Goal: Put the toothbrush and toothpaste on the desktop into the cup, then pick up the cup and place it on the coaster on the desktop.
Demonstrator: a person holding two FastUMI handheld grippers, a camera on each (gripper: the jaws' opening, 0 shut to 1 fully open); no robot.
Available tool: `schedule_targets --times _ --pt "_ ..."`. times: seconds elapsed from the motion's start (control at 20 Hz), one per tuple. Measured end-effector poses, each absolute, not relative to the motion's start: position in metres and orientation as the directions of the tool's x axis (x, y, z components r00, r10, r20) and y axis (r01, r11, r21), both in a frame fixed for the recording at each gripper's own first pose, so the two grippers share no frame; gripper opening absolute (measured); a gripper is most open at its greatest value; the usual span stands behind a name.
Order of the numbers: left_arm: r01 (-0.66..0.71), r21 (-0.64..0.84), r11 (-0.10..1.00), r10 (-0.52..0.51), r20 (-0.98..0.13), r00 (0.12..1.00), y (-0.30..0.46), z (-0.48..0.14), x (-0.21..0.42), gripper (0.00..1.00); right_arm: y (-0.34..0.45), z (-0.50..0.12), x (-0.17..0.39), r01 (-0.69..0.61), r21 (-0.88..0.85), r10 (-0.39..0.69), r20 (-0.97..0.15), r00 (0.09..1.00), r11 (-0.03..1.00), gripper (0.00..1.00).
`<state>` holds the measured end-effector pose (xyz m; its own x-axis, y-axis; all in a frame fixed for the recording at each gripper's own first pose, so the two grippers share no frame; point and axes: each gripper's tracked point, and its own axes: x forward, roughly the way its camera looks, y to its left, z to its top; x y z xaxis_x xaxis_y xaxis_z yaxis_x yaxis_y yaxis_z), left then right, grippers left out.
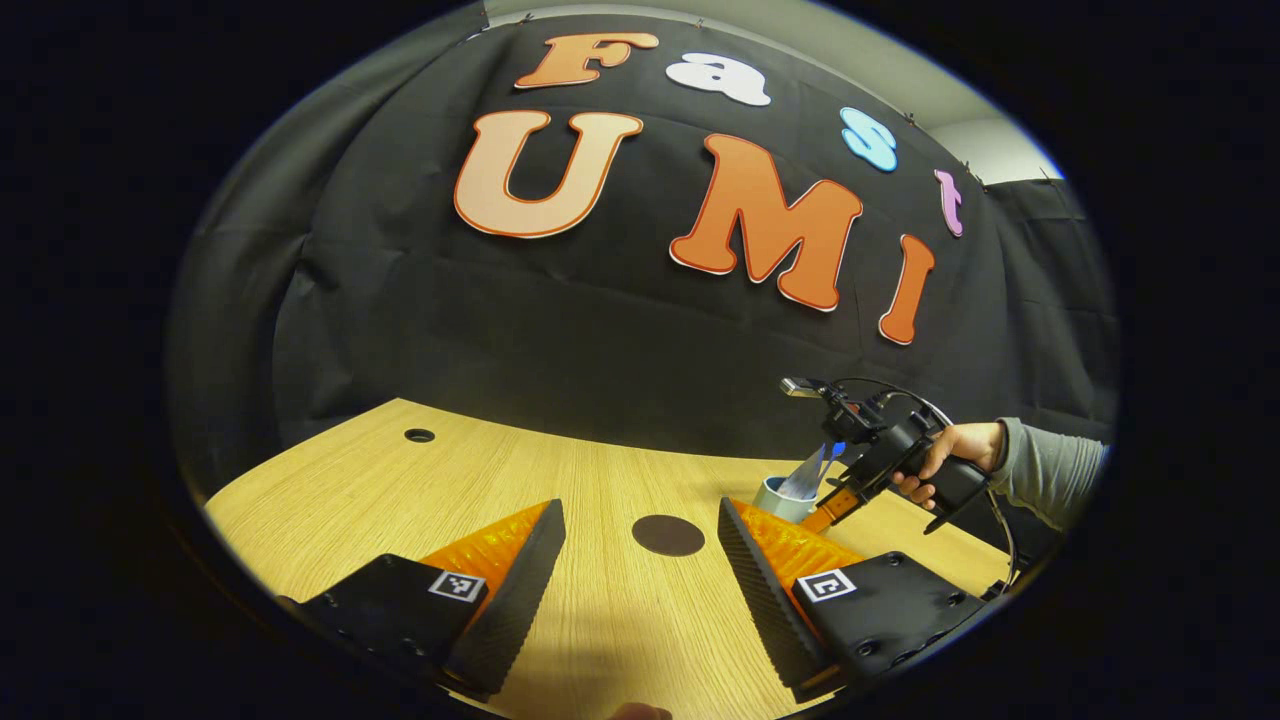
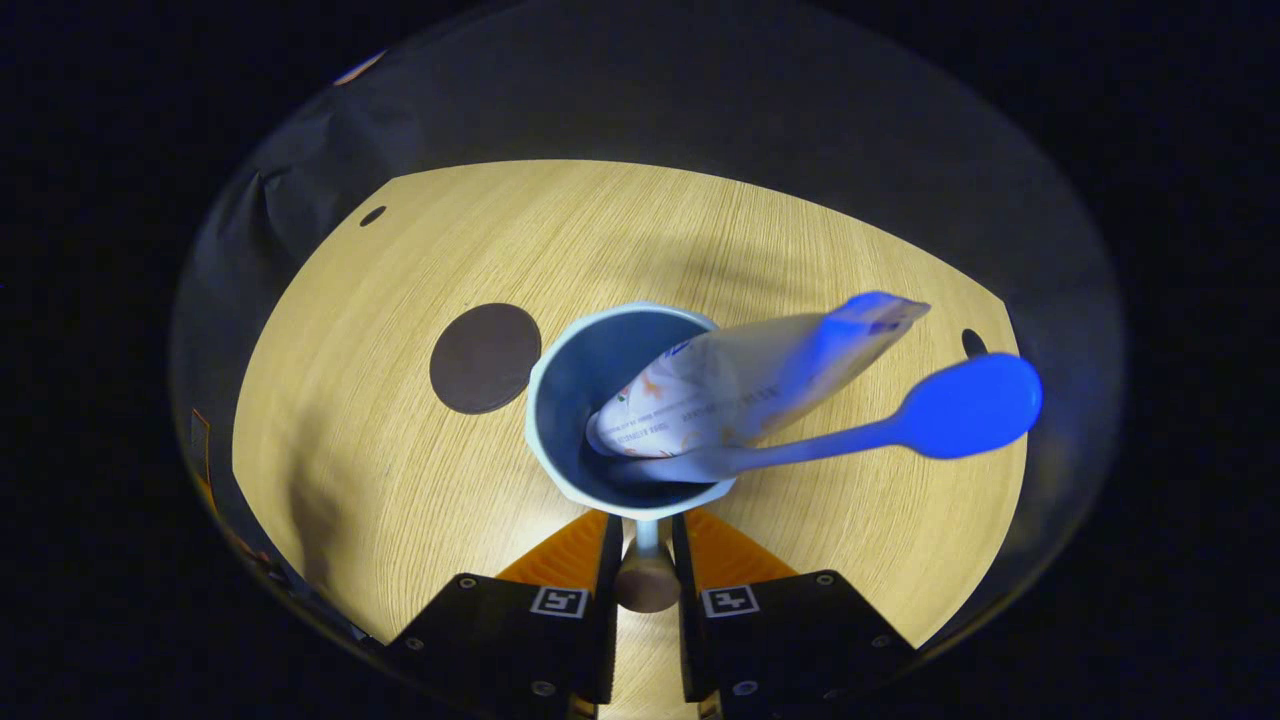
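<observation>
A pale blue cup [image 2: 556, 392] stands on the wooden desktop [image 2: 620, 240], seen from above in the right gripper view. A white and blue toothpaste tube [image 2: 740, 385] and a blue toothbrush [image 2: 850, 432] lean out of it to the right. My right gripper [image 2: 647, 525] is shut on the cup's handle [image 2: 647, 570]. A dark round coaster [image 2: 485, 358] lies just left of the cup. In the left gripper view, my left gripper [image 1: 640, 515] hovers open over the desk with the coaster [image 1: 668, 535] between its fingers. Farther right, a hand [image 1: 950, 460] holds the right gripper [image 1: 835, 505] at the cup [image 1: 780, 497].
Small cable holes sit in the desktop at its far left [image 2: 372, 215] and at its right edge [image 2: 974, 343]. The black cloth wall [image 1: 600, 330] closes off the back of the desk. A grey sleeve [image 1: 1050, 470] reaches in from the right.
</observation>
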<state>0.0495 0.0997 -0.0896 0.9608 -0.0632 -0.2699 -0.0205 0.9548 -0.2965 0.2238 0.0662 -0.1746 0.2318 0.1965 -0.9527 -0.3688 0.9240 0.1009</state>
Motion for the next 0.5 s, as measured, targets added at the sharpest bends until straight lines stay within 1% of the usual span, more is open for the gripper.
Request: schedule_targets --times 0.2,0.3,0.35,0.4,0.45,0.5 --pt "-0.029 -0.297 0.954 -0.055 -0.274 0.960 0.104 -0.089 0.045 0.97 0.060 -0.171 0.233 -0.376 0.014 0.136 -0.945 0.299 0.926 0.25" --pt "-0.032 -0.298 0.954 -0.052 -0.271 0.961 0.104 -0.087 0.044 0.97 0.067 -0.166 0.235 -0.376 0.034 0.161 -0.936 0.312 0.926 0.24" --pt "-0.034 -0.298 0.954 -0.051 -0.272 0.961 0.104 -0.087 0.044 0.97 0.070 -0.160 0.237 -0.379 0.036 0.169 -0.931 0.324 0.925 0.27" --pt "-0.034 -0.297 0.954 -0.051 -0.274 0.961 0.106 -0.088 0.043 0.97 0.072 -0.155 0.238 -0.386 0.031 0.171 -0.926 0.335 0.922 0.27" --pt "-0.033 -0.292 0.956 -0.050 -0.273 0.961 0.105 -0.088 0.043 0.97 0.075 -0.150 0.237 -0.396 0.025 0.173 -0.923 0.344 0.918 0.24" --pt "-0.034 -0.279 0.960 -0.045 -0.270 0.962 0.105 -0.088 0.043 0.98 0.079 -0.147 0.237 -0.406 0.021 0.177 -0.920 0.350 0.914 0.24"
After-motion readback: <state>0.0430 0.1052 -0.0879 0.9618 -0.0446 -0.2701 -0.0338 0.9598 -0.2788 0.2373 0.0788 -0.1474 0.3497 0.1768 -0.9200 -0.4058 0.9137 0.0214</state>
